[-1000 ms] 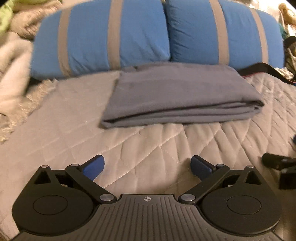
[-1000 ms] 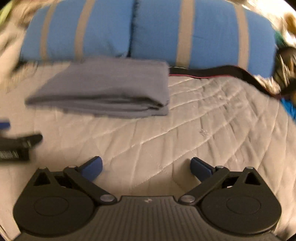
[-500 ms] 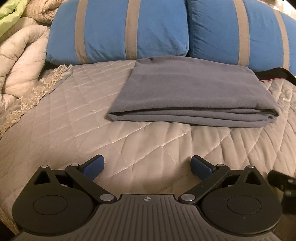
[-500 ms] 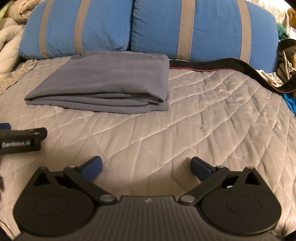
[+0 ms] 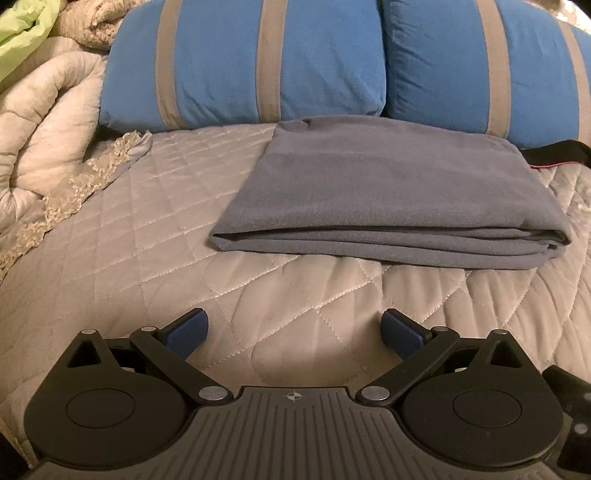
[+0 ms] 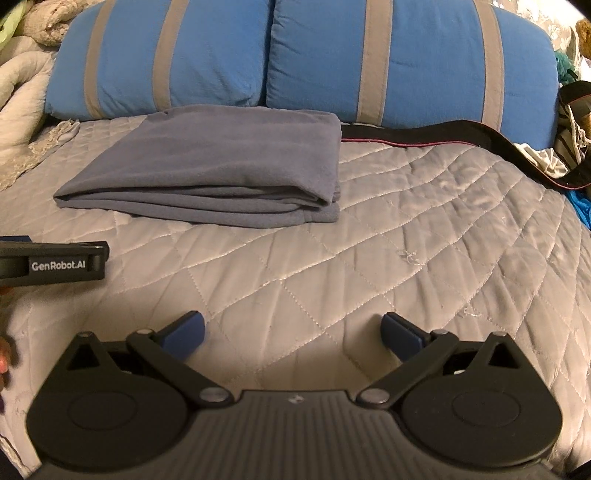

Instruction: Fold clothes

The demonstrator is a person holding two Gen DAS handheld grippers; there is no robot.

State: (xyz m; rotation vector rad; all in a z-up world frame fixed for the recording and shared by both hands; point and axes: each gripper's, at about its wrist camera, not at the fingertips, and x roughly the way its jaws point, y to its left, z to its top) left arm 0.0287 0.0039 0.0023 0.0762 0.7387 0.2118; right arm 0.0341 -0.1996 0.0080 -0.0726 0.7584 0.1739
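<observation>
Fingers (image 5: 186, 329) of both grippers spread wide, empty, over bare quilt (image 6: 406, 240) near the folded garment's (image 5: 388, 199) edge.

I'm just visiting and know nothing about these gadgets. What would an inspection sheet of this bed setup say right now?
Surface: quilted grey bedspread, lightly wrinkled.
Job's things: grey garment, folded flat in layers, far edge against the blue pillows.
Clutter: rolled white comforter at left; black strap with a red edge behind the garment; heap of mixed fabric at far right.
Grippers: left gripper open, fingers holding nothing, above the bedspread; right gripper the same.
Cables: nothing seen.
Surroundings: lace-edged cloth along the left; green fabric in the corner.
</observation>
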